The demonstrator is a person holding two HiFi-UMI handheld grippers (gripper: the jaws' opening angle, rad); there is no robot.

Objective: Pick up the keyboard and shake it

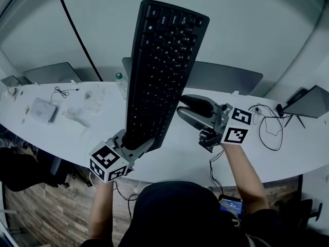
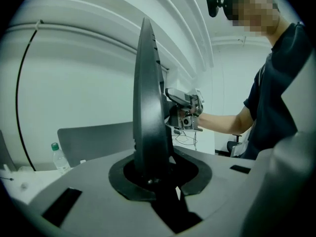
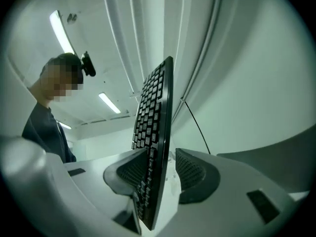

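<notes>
Person's head (image 1: 177,210), nearest, hides the table's (image 1: 61,138) near edge. Keyboard (image 1: 164,71) stands on end, raised off the table. Its lower end is buried in the left gripper (image 1: 138,144), which is clamped tight on it. Right gripper (image 1: 184,107) straddles the keyboard's right edge, jaws apart, with a gap at its back. Bottle (image 1: 119,76) sits just beside the left edge; clutter (image 1: 43,109) lies well apart.

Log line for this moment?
keyboard: held upright | left hand-held gripper: shut on bottom end | right hand-held gripper: open, keyboard edge between jaws
</notes>
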